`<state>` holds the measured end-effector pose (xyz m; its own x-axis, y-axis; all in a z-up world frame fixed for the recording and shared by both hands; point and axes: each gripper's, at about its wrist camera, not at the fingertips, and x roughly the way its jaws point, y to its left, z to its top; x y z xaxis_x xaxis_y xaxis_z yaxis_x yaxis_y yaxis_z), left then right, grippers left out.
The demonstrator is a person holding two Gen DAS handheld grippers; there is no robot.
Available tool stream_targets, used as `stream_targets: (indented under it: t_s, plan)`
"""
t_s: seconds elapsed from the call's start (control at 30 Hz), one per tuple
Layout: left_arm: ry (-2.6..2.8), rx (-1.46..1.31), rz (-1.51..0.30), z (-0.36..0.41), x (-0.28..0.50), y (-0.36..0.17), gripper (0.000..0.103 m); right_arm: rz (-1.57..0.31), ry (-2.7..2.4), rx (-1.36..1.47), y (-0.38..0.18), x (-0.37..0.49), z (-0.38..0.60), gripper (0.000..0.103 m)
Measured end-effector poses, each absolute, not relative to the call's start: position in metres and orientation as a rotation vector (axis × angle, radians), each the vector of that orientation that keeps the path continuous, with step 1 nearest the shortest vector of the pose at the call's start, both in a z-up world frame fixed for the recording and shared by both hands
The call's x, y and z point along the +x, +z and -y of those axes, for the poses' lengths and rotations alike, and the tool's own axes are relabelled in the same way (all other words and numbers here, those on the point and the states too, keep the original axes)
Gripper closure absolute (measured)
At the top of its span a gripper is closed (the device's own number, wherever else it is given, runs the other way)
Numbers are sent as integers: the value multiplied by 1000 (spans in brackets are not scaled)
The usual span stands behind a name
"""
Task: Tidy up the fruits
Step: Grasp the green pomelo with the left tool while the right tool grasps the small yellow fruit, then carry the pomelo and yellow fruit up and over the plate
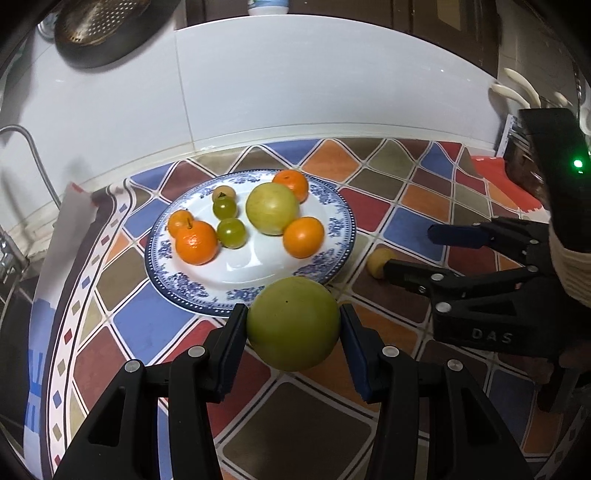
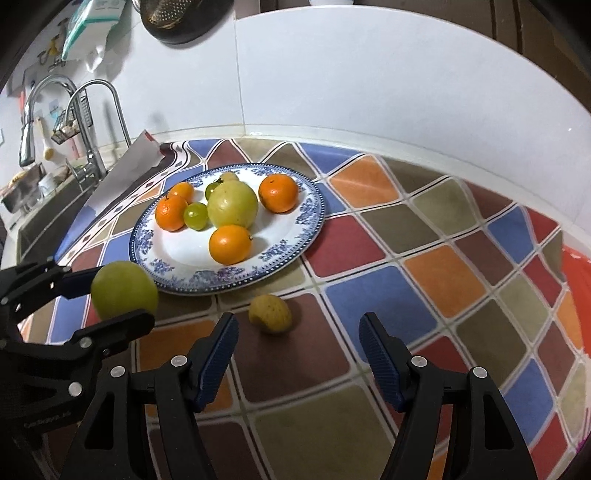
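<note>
My left gripper (image 1: 293,325) is shut on a large green round fruit (image 1: 293,323), held just in front of the near rim of a blue-and-white plate (image 1: 332,218). The same green fruit (image 2: 123,290) and the left gripper (image 2: 110,299) show at the left of the right wrist view. On the plate (image 2: 306,206) lie several oranges, a big yellow-green fruit (image 2: 232,205) and small green ones. My right gripper (image 2: 297,343) stands open just short of a small yellow fruit (image 2: 269,314) on the cloth. In the left wrist view the right gripper (image 1: 406,253) flanks that yellow fruit (image 1: 378,262).
A patchwork-coloured tablecloth (image 2: 424,266) covers the counter, with a white tiled wall behind. A sink with taps (image 2: 85,122) lies to the left. A dark colander (image 1: 99,29) hangs above. A red item (image 1: 506,181) and a knife block (image 1: 524,147) sit at the right.
</note>
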<state>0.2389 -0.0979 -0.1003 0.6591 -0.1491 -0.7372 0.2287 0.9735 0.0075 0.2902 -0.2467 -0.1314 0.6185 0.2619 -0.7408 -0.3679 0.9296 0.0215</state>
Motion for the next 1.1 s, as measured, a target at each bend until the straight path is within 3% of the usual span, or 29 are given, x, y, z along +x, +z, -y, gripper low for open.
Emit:
stream_targets:
  t_s: [0.3, 0.57, 1.1]
  plan:
    - [-195, 82, -831, 91, 241, -103, 54, -879, 392, -107, -144, 307, 235, 52]
    - [-197, 73, -828, 89, 239, -102, 54, -889, 404, -125, -145, 305, 231, 73]
    - [-205, 57, -768, 79, 218, -79, 54, -816, 401, -93, -107, 269, 229, 73]
